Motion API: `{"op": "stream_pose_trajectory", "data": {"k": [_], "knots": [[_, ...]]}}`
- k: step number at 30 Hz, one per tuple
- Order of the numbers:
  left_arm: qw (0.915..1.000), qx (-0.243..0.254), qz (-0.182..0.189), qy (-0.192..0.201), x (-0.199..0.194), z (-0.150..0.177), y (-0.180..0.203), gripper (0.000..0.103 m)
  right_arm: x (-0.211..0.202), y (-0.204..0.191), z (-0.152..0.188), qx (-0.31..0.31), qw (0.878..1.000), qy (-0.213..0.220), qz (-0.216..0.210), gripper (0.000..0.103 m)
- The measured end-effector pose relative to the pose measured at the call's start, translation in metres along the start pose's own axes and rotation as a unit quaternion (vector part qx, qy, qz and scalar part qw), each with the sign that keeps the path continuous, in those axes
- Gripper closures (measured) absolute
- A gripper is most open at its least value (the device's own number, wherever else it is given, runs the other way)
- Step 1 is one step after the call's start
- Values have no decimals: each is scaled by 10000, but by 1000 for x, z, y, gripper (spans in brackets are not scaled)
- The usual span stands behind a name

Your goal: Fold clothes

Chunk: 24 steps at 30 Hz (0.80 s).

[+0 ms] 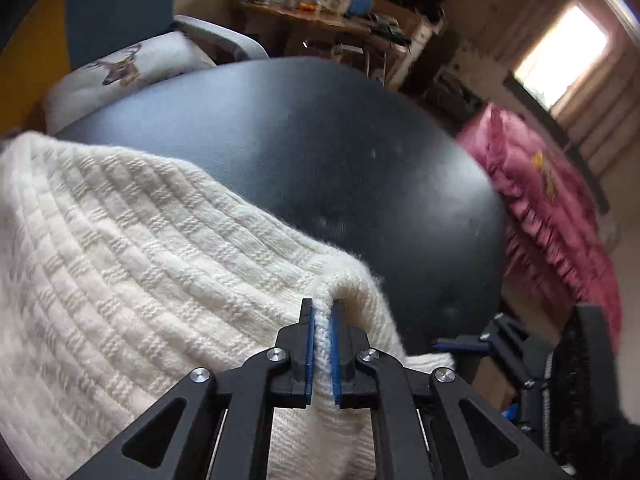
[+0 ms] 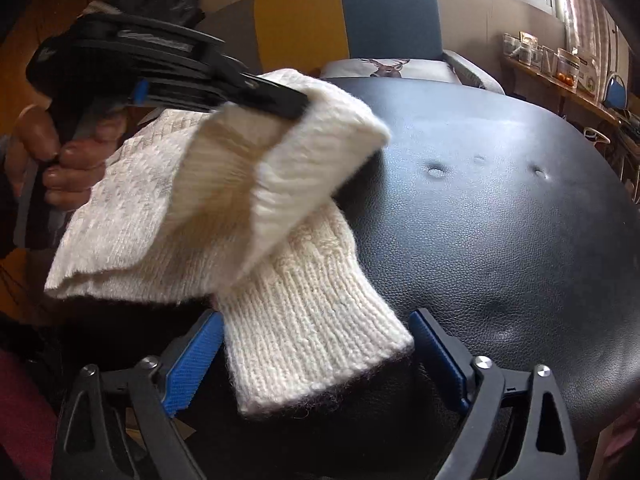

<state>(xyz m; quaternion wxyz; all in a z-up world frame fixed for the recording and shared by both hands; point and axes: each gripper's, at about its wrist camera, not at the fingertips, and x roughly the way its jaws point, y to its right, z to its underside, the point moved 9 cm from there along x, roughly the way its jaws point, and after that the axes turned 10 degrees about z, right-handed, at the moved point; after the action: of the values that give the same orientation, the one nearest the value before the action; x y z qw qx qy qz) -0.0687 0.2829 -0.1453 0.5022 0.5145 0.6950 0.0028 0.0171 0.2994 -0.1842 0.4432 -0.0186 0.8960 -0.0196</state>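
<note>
While its blue pads pinch a ribbed edge of the cream knit sweater (image 1: 132,264), the left gripper (image 1: 322,312) lifts the fabric above a black padded table (image 1: 320,152). The right gripper (image 2: 316,344) gapes wide, grasping nothing, a sweater cuff lying between its fingers (image 2: 192,360). Behind sits a deer-print cushion (image 2: 388,68). No writing is legible.

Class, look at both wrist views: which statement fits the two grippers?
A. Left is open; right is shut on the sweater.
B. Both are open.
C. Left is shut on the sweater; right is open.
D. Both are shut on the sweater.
C: the left gripper pinches a fold of the white sweater between its blue pads, while the right gripper has its jaws spread wide around a ribbed cuff without clamping it.
</note>
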Motion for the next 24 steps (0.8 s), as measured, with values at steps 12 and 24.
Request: {"op": "stream_pose_trajectory", "data": {"k": [12, 24], "knots": [[9488, -1113, 1049, 2763, -228, 44, -61, 97, 39, -36, -32, -961, 9938, -476, 293, 40], [9181, -1872, 1003, 3345, -267, 119, -111, 96, 47, -41, -46, -2001, 9711, -724, 1085, 91]]}}
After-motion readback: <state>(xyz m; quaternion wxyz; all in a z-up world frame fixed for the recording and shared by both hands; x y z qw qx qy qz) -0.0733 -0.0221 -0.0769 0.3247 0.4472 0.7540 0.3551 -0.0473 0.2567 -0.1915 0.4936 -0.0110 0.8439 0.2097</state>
